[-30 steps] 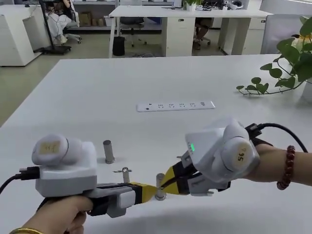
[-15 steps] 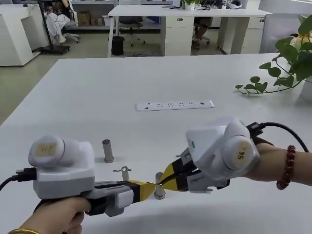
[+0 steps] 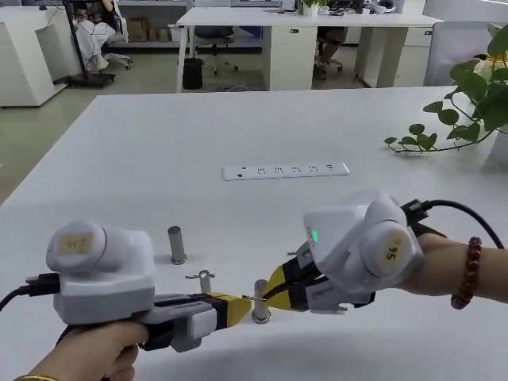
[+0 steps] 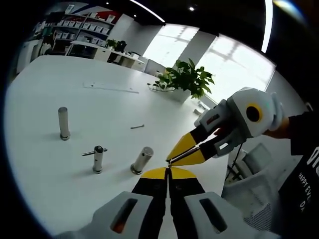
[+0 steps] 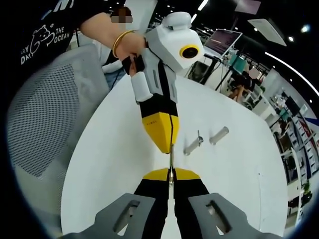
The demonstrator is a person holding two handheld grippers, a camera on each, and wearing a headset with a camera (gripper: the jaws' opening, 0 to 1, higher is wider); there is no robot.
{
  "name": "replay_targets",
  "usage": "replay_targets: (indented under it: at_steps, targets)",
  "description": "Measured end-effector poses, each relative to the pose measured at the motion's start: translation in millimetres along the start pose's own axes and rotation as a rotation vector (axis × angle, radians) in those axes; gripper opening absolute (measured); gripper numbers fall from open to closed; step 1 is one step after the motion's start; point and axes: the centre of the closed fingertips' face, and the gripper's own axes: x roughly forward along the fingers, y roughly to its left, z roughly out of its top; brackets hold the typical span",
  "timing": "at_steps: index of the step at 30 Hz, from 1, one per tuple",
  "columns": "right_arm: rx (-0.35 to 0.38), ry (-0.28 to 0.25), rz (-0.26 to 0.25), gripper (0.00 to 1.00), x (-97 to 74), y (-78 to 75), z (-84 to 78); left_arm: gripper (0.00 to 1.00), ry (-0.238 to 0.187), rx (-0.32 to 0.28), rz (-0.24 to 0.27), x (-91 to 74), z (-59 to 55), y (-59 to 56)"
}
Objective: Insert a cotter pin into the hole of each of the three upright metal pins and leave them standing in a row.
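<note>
Cotter pin point(image 5: 171, 159): left hand-held gripper point(image 4: 168, 171) and right hand-held gripper point(image 5: 171, 175) are both clamping it; metal pin point(image 4: 142, 160) is standing at its nine o'clock.

Pins point(image 3: 176, 244): looked bare steel, smooth, dull sheen | table point(image 3: 238, 127): was matt white, smooth | your left gripper point(image 4: 168, 172) and right gripper point(image 5: 171, 174): shells were glossy white plastic, jaws matt yellow and black | cotter point(image 5: 171, 160): thin bare metal | your bracelet point(image 3: 467, 274): glossy dark-red beads
</note>
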Motion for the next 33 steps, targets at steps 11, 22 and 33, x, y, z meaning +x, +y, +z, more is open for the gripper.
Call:
replay_targets:
  at_steps: [11,22,33]
  targets:
    - [-0.01,0.004,0.008,0.0,0.3,3.1,0.7,0.05,-0.011,-0.023,-0.009,1.2,4.3,-0.9]
    - [-0.009,-0.001,0.008,0.0,1.8,3.3,2.8,0.0,-0.006,-0.029,-0.011,1.8,3.2,0.7]
    - [0.082,-0.015,0.011,0.0,2.2,3.1,2.1,0.0,-0.034,0.029,-0.013,0.6,6.5,2.1]
